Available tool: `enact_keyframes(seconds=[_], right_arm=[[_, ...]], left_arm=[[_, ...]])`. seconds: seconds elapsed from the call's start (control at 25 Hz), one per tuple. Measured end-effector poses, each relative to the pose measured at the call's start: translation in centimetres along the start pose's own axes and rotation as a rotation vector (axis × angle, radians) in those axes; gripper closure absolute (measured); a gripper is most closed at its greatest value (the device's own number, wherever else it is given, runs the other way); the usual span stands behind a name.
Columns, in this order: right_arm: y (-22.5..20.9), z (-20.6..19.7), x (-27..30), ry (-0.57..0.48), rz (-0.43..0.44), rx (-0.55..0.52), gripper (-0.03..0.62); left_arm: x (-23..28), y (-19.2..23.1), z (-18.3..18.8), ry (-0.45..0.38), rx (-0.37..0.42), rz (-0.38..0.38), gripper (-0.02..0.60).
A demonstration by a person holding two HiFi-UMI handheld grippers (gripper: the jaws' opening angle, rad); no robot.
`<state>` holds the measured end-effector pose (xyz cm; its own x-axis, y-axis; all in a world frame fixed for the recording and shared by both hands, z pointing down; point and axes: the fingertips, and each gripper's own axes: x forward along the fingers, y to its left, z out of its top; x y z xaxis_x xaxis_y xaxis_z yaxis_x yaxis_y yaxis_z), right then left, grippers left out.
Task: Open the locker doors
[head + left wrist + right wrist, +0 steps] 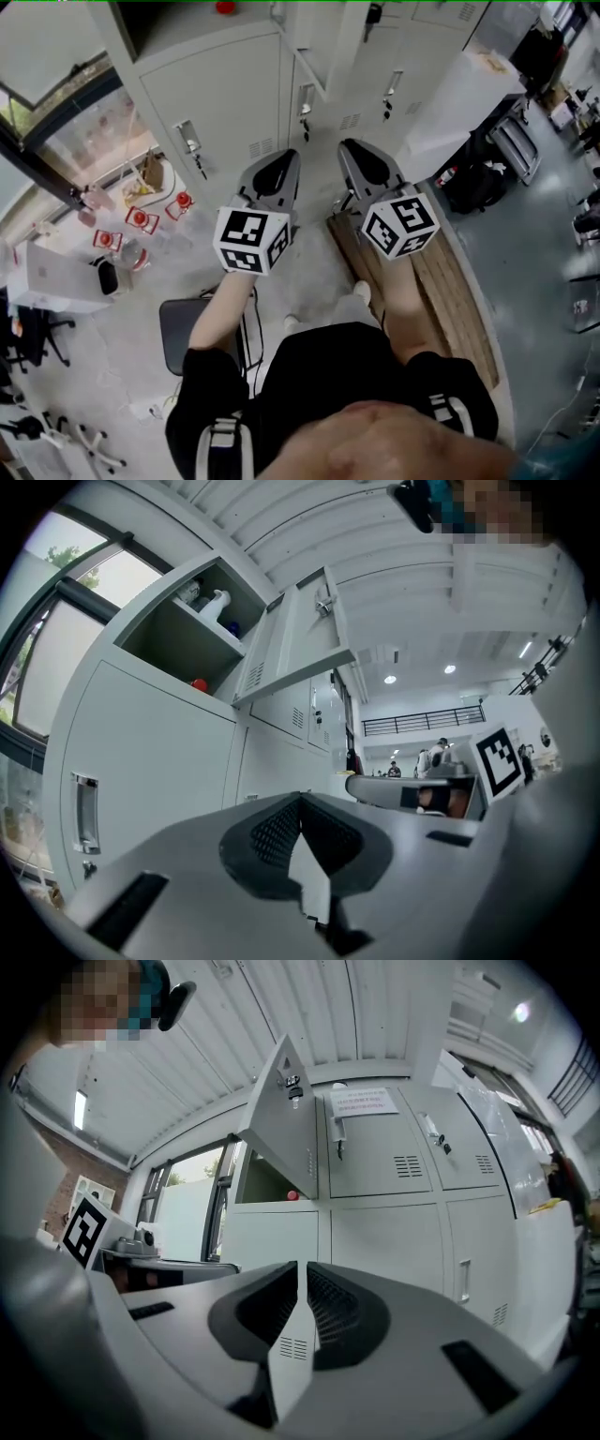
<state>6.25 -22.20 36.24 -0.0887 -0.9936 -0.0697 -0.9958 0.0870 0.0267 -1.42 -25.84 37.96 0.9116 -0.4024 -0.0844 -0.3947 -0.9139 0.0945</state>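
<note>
Daylight is coming through a window (61,117) at the far left of the head view. Below it a few small red things (139,218) are sitting on the pale floor, with a black chair (183,333) standing nearer the person. Pale grey lockers (220,103) are filling the top of that view, and their lower doors are sitting closed, each with a handle (190,142) at one edge. The left gripper (281,159) is pointing level at those lower doors without touching them. In the left gripper view its jaws are pressing together at the tips with nothing between them. Up and to the left in that view an upper compartment (173,639) is standing open — a white spray bottle (214,605) is sitting on its shelf and a red object (198,684) is lying at its front edge. Its open door (300,639) is hanging out to the right of it. Just beside the left gripper, the right gripper (354,150) is pointing the same way, also clear of the lockers. In the right gripper view its jaws are standing a thin slit apart, gripping nothing. That view is showing the open door from its other side, and to the right of it a closed upper door is carrying a sheet of paper (361,1102). A wooden board (459,300) is lying on the floor at the person's right — and in the left gripper view a few people (439,754) are standing far off in the hall.
</note>
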Motion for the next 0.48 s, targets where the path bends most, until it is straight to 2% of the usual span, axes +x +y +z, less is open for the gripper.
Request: enact_keyframes(seconds=[0.08, 0.16, 0.32, 0.48], right_arm=[[-0.8, 0.7, -0.2, -0.003, -0.035, -0.031, 0.549], [-1.4, 1.2, -0.2, -0.011, -0.042, -0.044, 0.549], [-2.1, 0.1, 0.0, -0.016, 0.033, 0.046, 0.549], [-4.5, -1.1, 0.0, -0.012, 0.055, 0.089, 0.549]], left_arm=[[0.6, -0.3, 0.2, 0.010, -0.003, 0.011, 0.571], [1.5, -0.6, -0.1, 0.056, -0.001, 0.037, 0.571], [3.0, -1.3, -1.1, 0.119, 0.020, 0.067, 0.571], [5.0, -2.8, -1.8, 0.142, 0.024, 0.074, 0.571]])
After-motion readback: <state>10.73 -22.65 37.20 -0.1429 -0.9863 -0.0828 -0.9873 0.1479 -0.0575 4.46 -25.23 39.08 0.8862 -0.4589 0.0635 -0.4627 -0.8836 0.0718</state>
